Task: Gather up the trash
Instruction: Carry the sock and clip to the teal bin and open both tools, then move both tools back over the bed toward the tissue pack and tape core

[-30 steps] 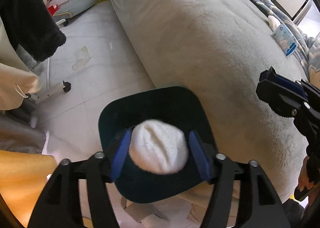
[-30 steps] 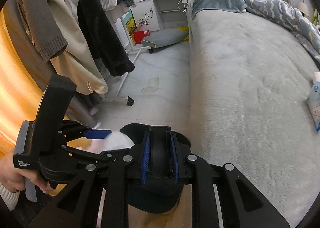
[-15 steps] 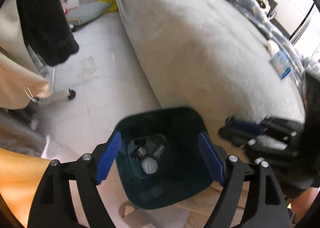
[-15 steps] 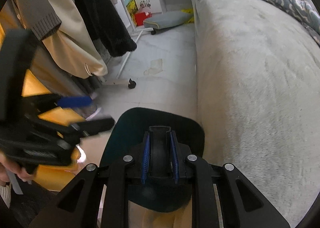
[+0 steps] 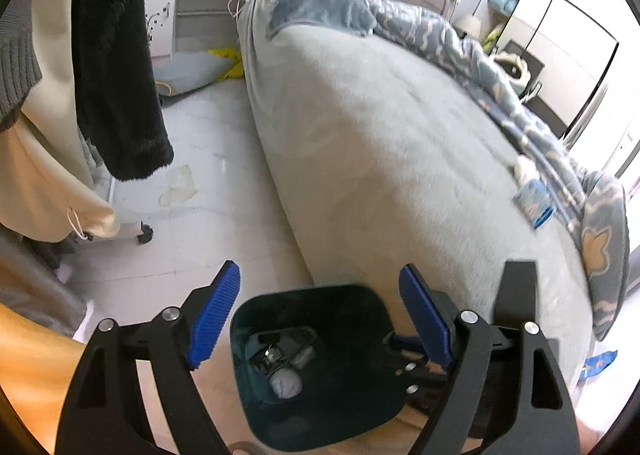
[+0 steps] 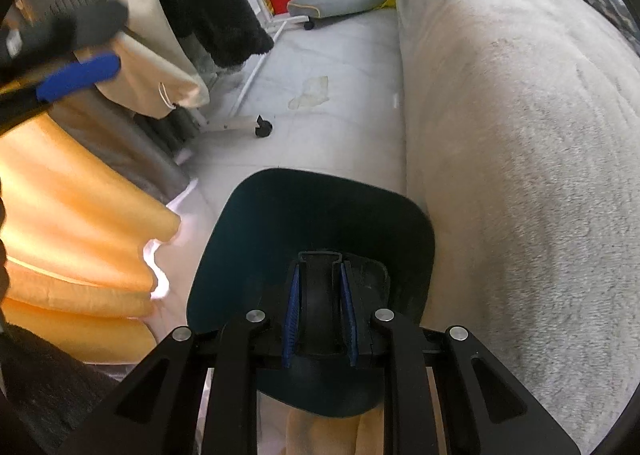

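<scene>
A dark teal trash bin (image 5: pixel 320 407) stands on the floor beside the bed. A white crumpled paper ball (image 5: pixel 286 382) lies at its bottom among other dark rubbish. My left gripper (image 5: pixel 320 319) is open and empty above the bin's far rim. My right gripper (image 6: pixel 319 315) is shut on the bin's black rim handle (image 6: pixel 319 279), with the bin (image 6: pixel 288 231) below it. The left gripper's blue pad (image 6: pixel 76 75) shows blurred at the upper left of the right wrist view.
A grey bed (image 5: pixel 400 159) with a blue patterned duvet (image 5: pixel 472 55) fills the right side. Clothes hang on a wheeled rack (image 5: pixel 116 95) at left. A stain (image 5: pixel 178 187) marks the tile floor. A blue tissue pack (image 5: pixel 534 203) lies on the bed. An orange curtain (image 6: pixel 72 239) hangs at left.
My left gripper opened and let go of the white paper ball, which dropped into the bin. The left gripper then rose and tilted up. The right gripper stayed shut on the bin's handle.
</scene>
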Tool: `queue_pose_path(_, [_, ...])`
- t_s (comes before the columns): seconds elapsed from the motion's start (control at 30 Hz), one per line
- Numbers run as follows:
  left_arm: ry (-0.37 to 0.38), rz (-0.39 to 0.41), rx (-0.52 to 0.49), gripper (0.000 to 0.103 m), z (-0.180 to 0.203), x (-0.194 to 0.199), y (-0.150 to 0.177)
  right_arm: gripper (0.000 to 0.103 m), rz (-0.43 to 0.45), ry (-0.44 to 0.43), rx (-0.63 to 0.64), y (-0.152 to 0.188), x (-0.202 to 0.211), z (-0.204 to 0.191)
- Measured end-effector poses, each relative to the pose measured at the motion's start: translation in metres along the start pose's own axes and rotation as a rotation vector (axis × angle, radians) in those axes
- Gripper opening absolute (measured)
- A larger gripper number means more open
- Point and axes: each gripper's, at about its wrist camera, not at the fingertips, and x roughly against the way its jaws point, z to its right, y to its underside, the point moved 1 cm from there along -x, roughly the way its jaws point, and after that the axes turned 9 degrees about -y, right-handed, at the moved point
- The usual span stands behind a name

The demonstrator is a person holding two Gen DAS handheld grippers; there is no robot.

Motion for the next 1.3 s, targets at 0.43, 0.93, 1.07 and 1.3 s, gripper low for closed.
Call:
queue_pose_path(0.43, [0.066,0.202,0.015,0.085,0.008,0.040,-0.021,0.020,-0.062,-0.004,0.019,0.001,-0.004,-0.003])
queue_pose_path(0.93, [0.090,0.288,0.012,0.088,0.031,0.045,-0.038,0.061,0.024,-0.015,0.072,-0.012,0.030,0.000])
queue_pose_path(1.07, [0.075,0.317,-0.013,0.090,0.042,0.046,-0.043,0.063,0.104,-0.005,0.068,-0.020,0.053,0.014])
queue_pose_path(1.3, [0.088,0.324,-0.031,0.091,0.060,0.038,-0.050,0.068,0.229,0.050,0.065,-0.031,0.093,0.042])
